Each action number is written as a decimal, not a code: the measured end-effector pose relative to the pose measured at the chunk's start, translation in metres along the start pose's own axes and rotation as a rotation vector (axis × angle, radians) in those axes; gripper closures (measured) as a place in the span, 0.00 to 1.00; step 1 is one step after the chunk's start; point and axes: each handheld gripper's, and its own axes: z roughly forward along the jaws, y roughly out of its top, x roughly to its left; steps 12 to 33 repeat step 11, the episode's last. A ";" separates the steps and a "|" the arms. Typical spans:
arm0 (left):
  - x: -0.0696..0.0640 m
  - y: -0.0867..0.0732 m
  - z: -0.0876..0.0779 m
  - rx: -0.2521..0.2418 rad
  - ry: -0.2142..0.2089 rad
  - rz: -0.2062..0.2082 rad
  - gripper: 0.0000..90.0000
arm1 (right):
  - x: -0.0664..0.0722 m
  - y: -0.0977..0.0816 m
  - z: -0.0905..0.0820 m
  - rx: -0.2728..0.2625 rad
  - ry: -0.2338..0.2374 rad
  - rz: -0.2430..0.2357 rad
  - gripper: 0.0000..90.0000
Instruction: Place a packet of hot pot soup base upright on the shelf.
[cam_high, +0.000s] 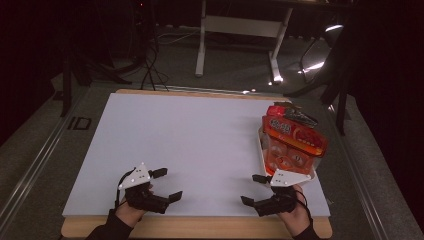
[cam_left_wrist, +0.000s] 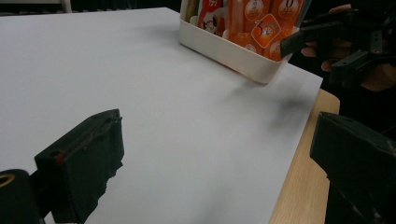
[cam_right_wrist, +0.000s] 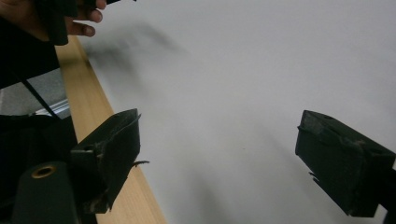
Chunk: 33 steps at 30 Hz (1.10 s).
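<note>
A white tray (cam_high: 262, 150) at the table's right side holds several orange and red snack packets (cam_high: 294, 136); the tray (cam_left_wrist: 233, 53) also appears at the top of the left gripper view. My left gripper (cam_high: 167, 184) stands open near the front left of the white sheet (cam_high: 190, 145), jaws pointing right, nothing between them. My right gripper (cam_high: 254, 189) stands open near the front right, just in front of the tray, jaws pointing left and empty. In the left gripper view my own jaws (cam_left_wrist: 219, 163) are wide apart over bare sheet.
The white sheet covers a wooden table whose front edge (cam_high: 200, 226) shows below both hands. Beyond the table lie a dark floor, desk legs (cam_high: 201, 45) and cables. A dark chair (cam_high: 330, 55) stands at the back right.
</note>
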 end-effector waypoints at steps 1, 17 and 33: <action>0.000 0.000 0.000 -0.001 0.000 -0.002 0.04 | 0.000 0.000 0.000 -0.003 0.002 -0.001 0.15; 0.002 -0.002 0.002 0.004 0.003 -0.004 0.04 | -0.001 0.001 0.002 -0.007 0.012 -0.005 0.15; 0.002 -0.002 0.002 0.004 0.003 -0.004 0.04 | -0.001 0.001 0.002 -0.007 0.012 -0.005 0.15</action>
